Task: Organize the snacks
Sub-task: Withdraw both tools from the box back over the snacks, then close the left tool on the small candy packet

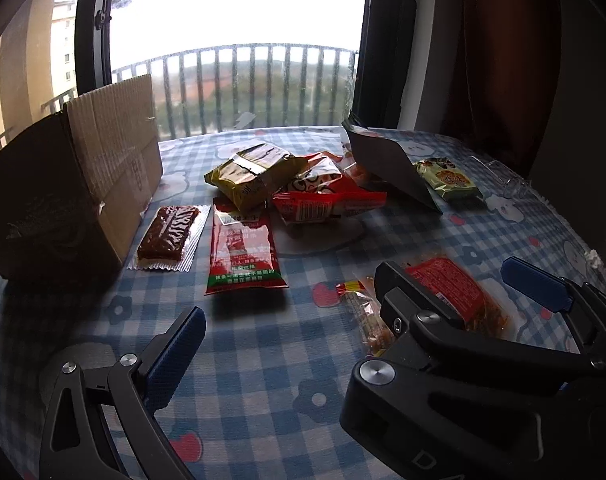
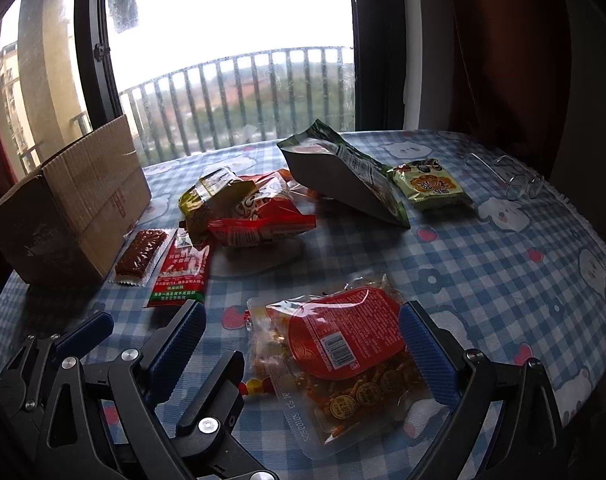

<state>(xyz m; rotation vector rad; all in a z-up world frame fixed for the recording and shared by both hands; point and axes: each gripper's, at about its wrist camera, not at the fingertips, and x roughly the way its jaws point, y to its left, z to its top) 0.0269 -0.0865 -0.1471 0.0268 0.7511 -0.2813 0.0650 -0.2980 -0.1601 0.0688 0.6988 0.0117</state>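
Snack packets lie on a blue checked tablecloth [image 1: 263,360]. A clear bag with a red label [image 2: 343,348] lies between the open fingers of my right gripper [image 2: 303,344]; it also shows in the left wrist view [image 1: 451,292]. My left gripper [image 1: 287,340] is open and empty above the cloth; its left finger [image 1: 175,356] shows, and the right gripper's body [image 1: 463,380] stands where its other finger would show. A cardboard box [image 1: 71,192] stands at the left. Beside it lie a brown bar [image 1: 167,236] and a red sachet [image 1: 243,252].
A pile of yellow-green [image 1: 255,172] and red [image 1: 323,196] packets sits mid-table. A large bag [image 2: 343,176] leans behind, with a small green packet [image 2: 431,188] and glasses [image 2: 515,184] to its right. A window and a dark curtain lie beyond the table's far edge.
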